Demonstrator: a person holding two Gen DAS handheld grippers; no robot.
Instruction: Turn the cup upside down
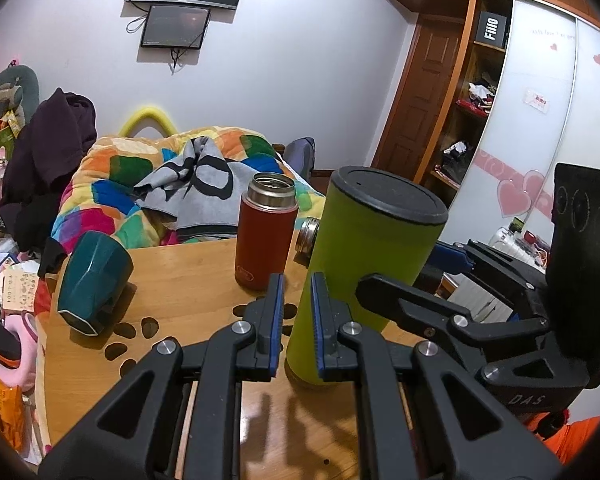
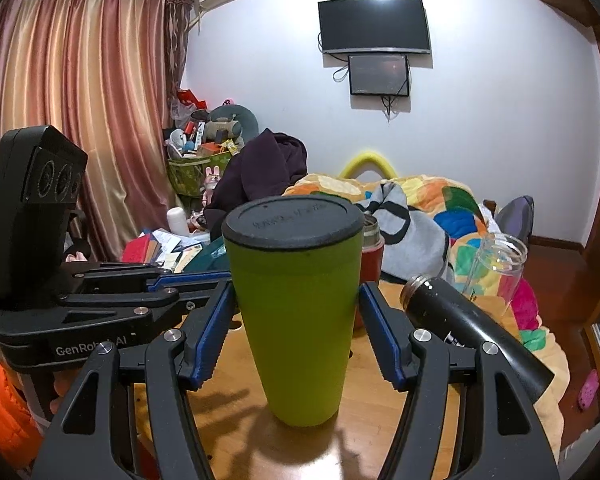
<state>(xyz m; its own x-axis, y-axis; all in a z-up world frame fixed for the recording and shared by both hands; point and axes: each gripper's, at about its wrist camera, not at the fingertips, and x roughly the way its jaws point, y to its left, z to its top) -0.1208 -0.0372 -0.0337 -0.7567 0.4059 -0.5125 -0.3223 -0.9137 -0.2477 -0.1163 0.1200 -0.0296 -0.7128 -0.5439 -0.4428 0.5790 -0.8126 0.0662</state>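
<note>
Right tool [image 2: 296, 336] gapes around the green cup [image 2: 300, 320], left tool [image 1: 296, 320] empty, nearly closed — squeeze mid-body squarely before turning it.

red flask [image 1: 266, 236] standing far on the wooden surface [image 1: 188, 280], teal cup [image 1: 92, 280] tipped over left, black bottle [image 2: 476, 332] lying right, messy bed [image 1: 172, 184] behind

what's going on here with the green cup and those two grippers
A person is working two handheld grippers over a wooden table. The right gripper is open with its fingers on either side of the green cup, which stands with its dark, wider end up; whether the fingers touch it is unclear. The left gripper sits beside the cup, holding nothing, fingers nearly closed. A red flask stands behind, and a teal mug and a black bottle lie on their sides.
</note>
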